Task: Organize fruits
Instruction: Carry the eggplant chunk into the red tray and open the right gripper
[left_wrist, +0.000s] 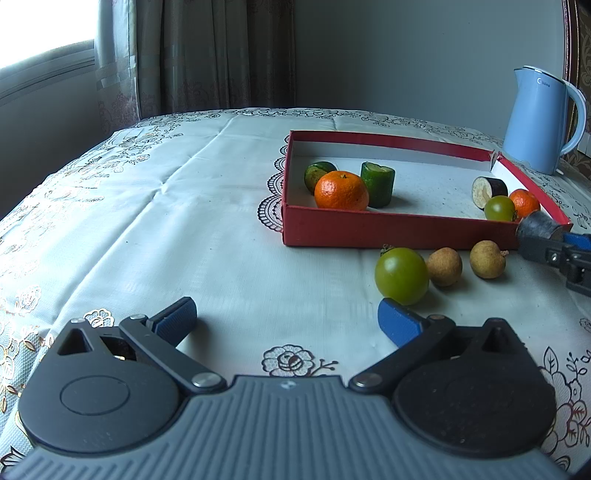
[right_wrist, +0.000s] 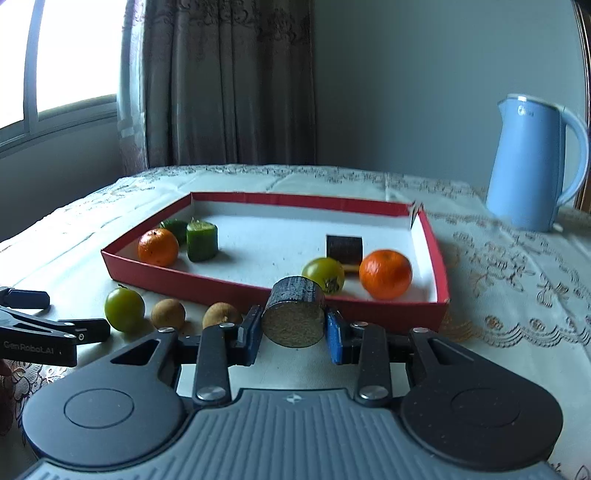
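Right gripper (right_wrist: 293, 325) was clamped on a dark-skinned cut chunk (right_wrist: 293, 317), pale cut face toward the camera, blue pads (right_wrist: 334, 332) pressing both curved sides, probably because the flat ends give nothing to squeeze; it sat just in front of the red box's near wall (right_wrist: 236, 295), so likely about to go over the rim. Left gripper (left_wrist: 286, 325) stood spread wide with nothing between the fingers, low over the tablecloth (left_wrist: 147, 221), looking parked while the other hand worked. Just past it a green tomato (left_wrist: 402, 275) and two brown longans (left_wrist: 444, 266) (left_wrist: 487, 259) lay in a row on the cloth outside the box, touching or nearly so, so sorting looked partly done. Inside the red box (left_wrist: 369, 229) items sat in two groups: near left corner an orange mandarin (left_wrist: 341, 191), a cucumber piece standing on end (left_wrist: 378, 183) and a darker green piece (left_wrist: 317, 173) behind; right side a small green tomato (left_wrist: 499, 208), a second mandarin (left_wrist: 524, 202), another dark chunk (left_wrist: 489, 191). Grouping may be by drop order, can't tell. Farthest, a blue kettle (left_wrist: 535, 122) stood apart on the table, curtain (right_wrist: 221, 81) behind
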